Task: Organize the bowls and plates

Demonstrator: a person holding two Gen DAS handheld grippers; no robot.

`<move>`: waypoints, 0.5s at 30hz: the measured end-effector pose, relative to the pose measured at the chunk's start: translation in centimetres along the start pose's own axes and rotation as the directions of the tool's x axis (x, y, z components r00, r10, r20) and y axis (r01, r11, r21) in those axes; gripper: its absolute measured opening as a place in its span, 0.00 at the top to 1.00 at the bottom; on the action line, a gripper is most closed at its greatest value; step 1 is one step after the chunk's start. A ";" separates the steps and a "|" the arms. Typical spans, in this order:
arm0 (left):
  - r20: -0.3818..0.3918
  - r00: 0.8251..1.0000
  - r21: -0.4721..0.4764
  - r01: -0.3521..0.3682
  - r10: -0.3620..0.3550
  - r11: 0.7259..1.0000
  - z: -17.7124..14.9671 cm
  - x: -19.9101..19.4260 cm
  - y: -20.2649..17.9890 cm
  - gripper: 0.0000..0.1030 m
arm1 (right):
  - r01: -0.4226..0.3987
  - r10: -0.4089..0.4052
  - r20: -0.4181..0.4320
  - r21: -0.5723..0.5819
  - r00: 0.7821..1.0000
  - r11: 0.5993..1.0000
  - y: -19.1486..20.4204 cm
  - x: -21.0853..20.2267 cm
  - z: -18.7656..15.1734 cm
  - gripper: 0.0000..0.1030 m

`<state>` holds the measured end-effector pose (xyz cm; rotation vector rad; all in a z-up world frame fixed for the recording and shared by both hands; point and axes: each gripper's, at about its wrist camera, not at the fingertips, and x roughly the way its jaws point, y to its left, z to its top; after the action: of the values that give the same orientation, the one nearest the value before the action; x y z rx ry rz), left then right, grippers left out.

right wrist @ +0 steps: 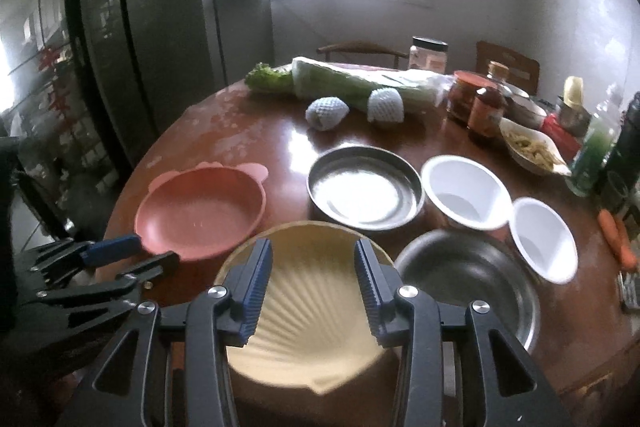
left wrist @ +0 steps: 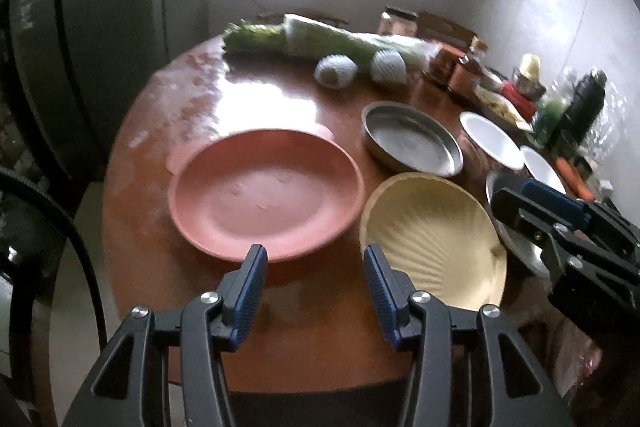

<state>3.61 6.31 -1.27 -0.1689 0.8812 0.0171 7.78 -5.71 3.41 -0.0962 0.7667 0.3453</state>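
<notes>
A round wooden table [right wrist: 248,139] holds the dishes. A pink plate [left wrist: 264,195] [right wrist: 200,211] lies left, with a yellow shell-ribbed plate [left wrist: 436,239] [right wrist: 316,311] beside it. Behind them sits a flat steel dish [left wrist: 412,139] [right wrist: 364,187]. Two white bowls [right wrist: 464,191] [right wrist: 544,239] and a deep steel bowl [right wrist: 468,283] are on the right. My left gripper [left wrist: 314,259] [right wrist: 154,251] hovers open over the pink plate's near rim, holding nothing. My right gripper [right wrist: 313,255] [left wrist: 512,193] is open above the yellow plate, with nothing between its pads.
A long cabbage [right wrist: 360,83], lettuce [right wrist: 268,77] and two foam-netted fruits [right wrist: 326,113] lie at the back. Jars [right wrist: 464,95], bottles [right wrist: 592,151], a snack bag [right wrist: 532,147] and carrots [right wrist: 618,239] crowd the right edge. A dark fridge [right wrist: 132,27] stands left, chairs behind.
</notes>
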 end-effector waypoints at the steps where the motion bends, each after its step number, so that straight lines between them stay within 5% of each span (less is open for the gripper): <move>1: -0.010 1.000 0.004 0.007 -0.007 1.000 -0.2 0.3 -0.3 0.52 | 0.003 -0.003 -0.001 -0.001 1.000 1.000 -0.2 -0.2 -0.3 0.57; 15: -0.096 0.995 0.011 0.025 -0.024 1.000 -1.0 3.0 -2.9 0.52 | 0.005 -0.001 -0.076 0.054 0.997 0.999 -2.2 -1.5 -6.4 0.57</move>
<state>5.03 3.18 -3.80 -0.1703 0.9744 -0.0196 3.26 -9.56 -0.25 -0.0598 0.8502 0.3190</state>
